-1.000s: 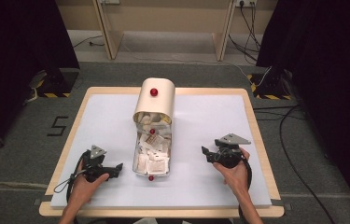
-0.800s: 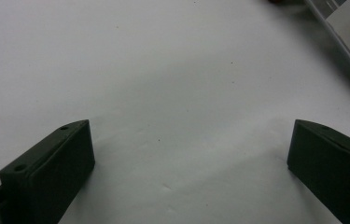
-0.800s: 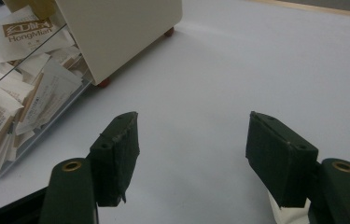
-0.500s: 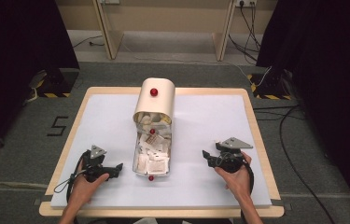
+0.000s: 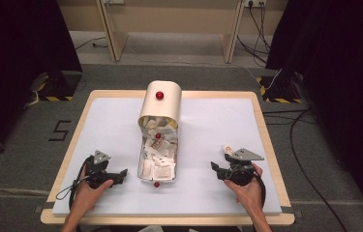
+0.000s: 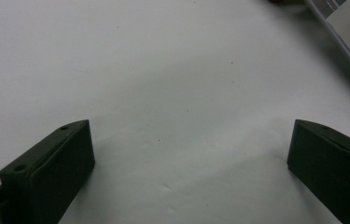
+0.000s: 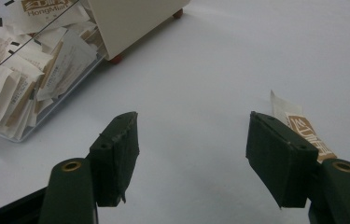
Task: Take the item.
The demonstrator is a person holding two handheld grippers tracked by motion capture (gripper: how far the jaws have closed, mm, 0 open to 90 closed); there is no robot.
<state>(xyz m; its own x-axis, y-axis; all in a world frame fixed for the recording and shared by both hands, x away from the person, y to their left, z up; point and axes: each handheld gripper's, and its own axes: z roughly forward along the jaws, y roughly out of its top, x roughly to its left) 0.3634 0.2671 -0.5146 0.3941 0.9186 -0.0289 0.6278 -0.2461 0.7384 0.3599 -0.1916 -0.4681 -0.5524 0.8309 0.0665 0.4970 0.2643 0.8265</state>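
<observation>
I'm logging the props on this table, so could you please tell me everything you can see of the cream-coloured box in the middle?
The cream box lies mid-table on the white table surface, its rounded cover at the far end bearing a red knob. A clear-walled tray extends from it toward the person, packed with small white and tan paper packets; one reads "HongMian". Small red knobs show along the tray, another at its near end. Neither gripper touches it; both rest apart on either side.

Black curtains (image 5: 19, 43) are hanging at both sides, grey carpet floor (image 5: 208, 77) is lying around the white-topped wooden bench (image 5: 218, 111), and black cables (image 5: 310, 145) are trailing right.
</observation>
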